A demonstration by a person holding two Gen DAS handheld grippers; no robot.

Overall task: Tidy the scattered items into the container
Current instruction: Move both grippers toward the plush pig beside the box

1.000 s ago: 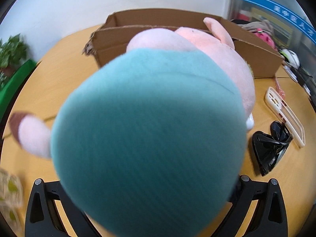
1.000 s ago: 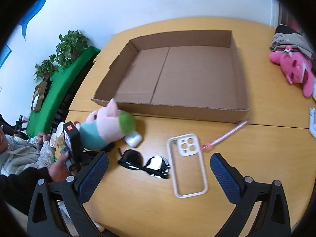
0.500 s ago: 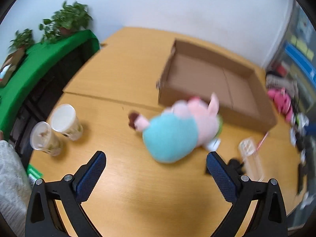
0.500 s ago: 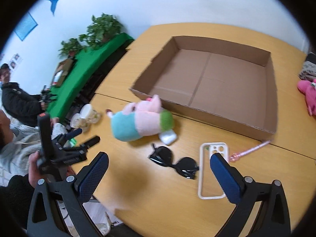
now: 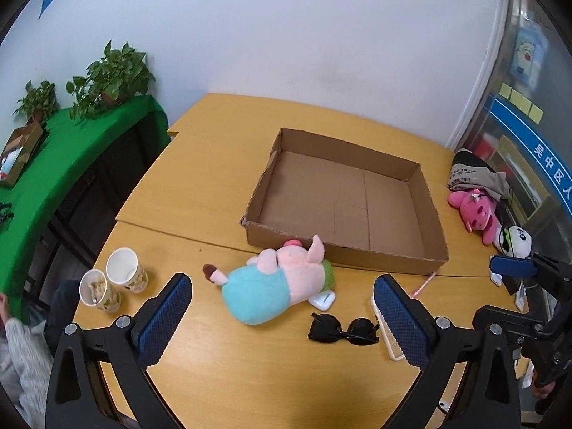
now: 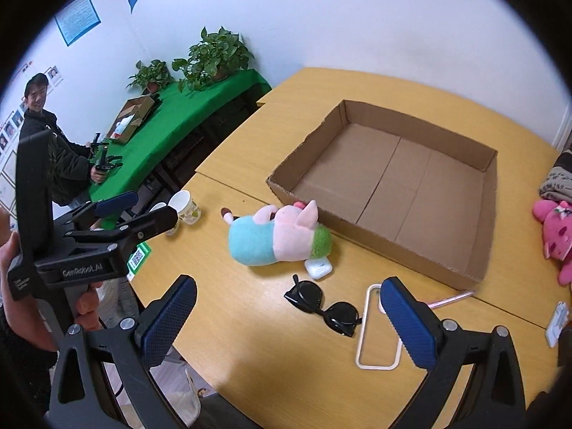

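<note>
Currently both tongs spread wide, holding nothing, above the yellow table (image 5: 221, 375). Left gripper (image 5: 282, 316): pig plush (image 5: 275, 282) lies on its side just ahead between the fingers, touching the empty cardboard box (image 5: 343, 254) front wall. Right gripper (image 6: 287, 321): sunglasses (image 6: 323, 305) between the fingers, phone case (image 6: 375, 336) by the right finger, white earbud case (image 6: 318, 268) against the plush.

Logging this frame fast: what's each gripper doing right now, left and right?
Left gripper: open, holding nothing, above the table short of the plush pig.
Right gripper: open, holding nothing, above the sunglasses.
</note>
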